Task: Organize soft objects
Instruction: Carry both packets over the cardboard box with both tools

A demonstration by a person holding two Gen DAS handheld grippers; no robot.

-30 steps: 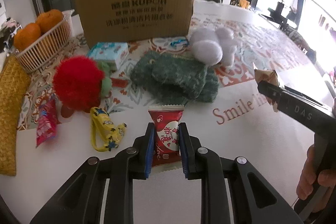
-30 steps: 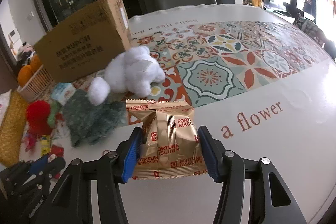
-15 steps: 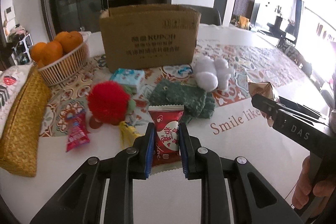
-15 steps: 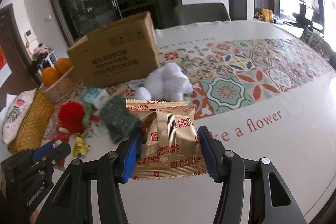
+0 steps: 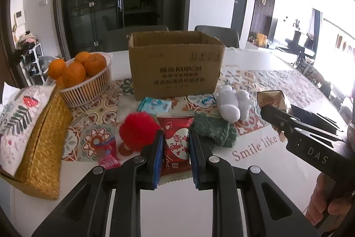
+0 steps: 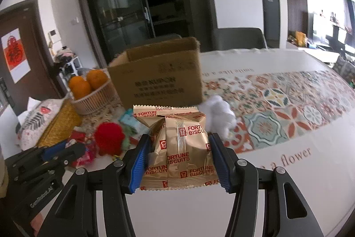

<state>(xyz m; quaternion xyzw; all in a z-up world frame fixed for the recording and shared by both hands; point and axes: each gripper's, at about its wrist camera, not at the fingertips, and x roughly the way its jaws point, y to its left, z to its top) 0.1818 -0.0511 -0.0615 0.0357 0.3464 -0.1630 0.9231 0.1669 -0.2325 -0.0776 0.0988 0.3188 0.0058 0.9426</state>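
While the left gripper [image 5: 175, 149] tilted down toward the table [image 5: 177, 203], its jaws pinched a red snack packet [image 5: 176, 144] above the near edge, short of the cardboard box [image 5: 176, 64]. Beside it, the right gripper [image 6: 178, 154], likewise angled down, clamped a gold biscuit packet [image 6: 180, 146] half-wide.

Table with patterned cloth and the items resting on it

The table [image 5: 255, 170] carries a white cloth with a tiled pattern and printed words. On it stand an open cardboard box [image 5: 176, 68], a white basket [image 5: 88, 87] of oranges to its left, and a woven yellow tissue box [image 5: 43, 143] at the left edge. In front of the cardboard box lie a light blue packet [image 5: 154, 104], a red pompom [image 5: 138, 130], a pink wrapper [image 5: 107, 156], a green knitted piece [image 5: 213, 131] and a white plush toy [image 5: 233, 103]
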